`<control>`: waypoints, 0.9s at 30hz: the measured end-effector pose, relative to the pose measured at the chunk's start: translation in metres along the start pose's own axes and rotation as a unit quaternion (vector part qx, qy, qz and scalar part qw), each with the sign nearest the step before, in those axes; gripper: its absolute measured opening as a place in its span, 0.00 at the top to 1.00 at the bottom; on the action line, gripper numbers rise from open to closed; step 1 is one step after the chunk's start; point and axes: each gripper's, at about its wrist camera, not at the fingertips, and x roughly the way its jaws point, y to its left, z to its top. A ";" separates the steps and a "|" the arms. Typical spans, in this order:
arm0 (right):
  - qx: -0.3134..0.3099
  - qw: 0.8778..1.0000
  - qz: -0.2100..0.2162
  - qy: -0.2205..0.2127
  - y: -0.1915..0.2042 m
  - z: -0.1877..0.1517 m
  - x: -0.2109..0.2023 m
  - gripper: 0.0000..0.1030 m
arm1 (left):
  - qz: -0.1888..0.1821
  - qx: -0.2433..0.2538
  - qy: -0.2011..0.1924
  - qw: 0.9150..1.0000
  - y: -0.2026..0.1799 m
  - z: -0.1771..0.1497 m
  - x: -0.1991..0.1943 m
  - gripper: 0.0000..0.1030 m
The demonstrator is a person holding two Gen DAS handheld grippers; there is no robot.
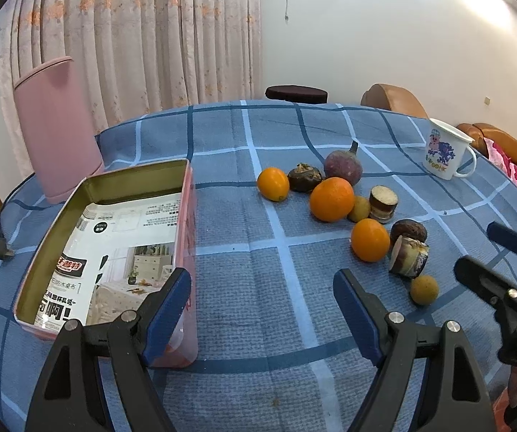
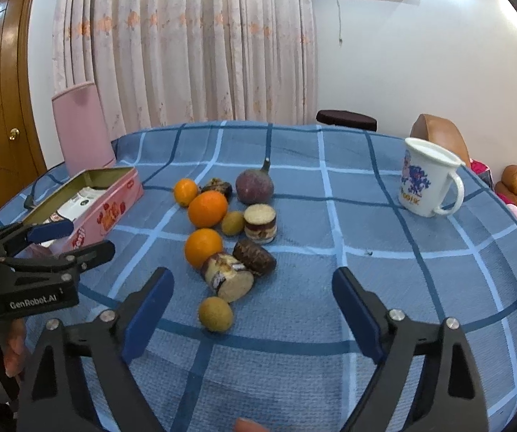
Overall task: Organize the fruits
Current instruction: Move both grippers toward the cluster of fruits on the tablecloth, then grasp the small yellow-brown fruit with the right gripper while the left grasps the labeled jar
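Note:
Fruits lie clustered on the blue checked tablecloth: three oranges, a purple round fruit, small yellow-green fruits, dark brown pieces and cut cane sections. An open pink tin, lined with printed paper, sits to their left. My left gripper is open and holds nothing, its left finger over the tin's right wall. My right gripper hangs open over the nearest fruits without touching them.
A white enamel mug stands at the far right of the table. A pink upright object and a black cable plug are behind and left of the tin. Chairs and a curtain lie beyond the table.

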 end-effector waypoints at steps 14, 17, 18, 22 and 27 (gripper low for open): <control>-0.010 0.998 0.011 0.055 0.011 -0.010 0.029 0.29 | -0.019 0.001 0.005 1.000 -0.003 0.000 0.002 0.20; -0.010 0.998 0.014 0.065 0.013 -0.011 0.031 0.32 | -0.022 0.003 0.005 1.000 -0.006 0.002 0.002 0.20; -0.012 0.997 0.013 0.073 0.013 -0.012 0.034 0.35 | -0.024 0.004 0.005 1.000 -0.007 0.002 0.003 0.20; -0.012 0.995 0.015 0.096 0.010 -0.014 0.041 0.56 | -0.040 0.010 0.004 0.999 -0.015 0.003 0.002 0.20; -0.010 0.996 0.016 0.087 0.004 -0.017 0.036 0.72 | -0.058 0.025 0.001 0.998 -0.032 0.006 0.002 0.20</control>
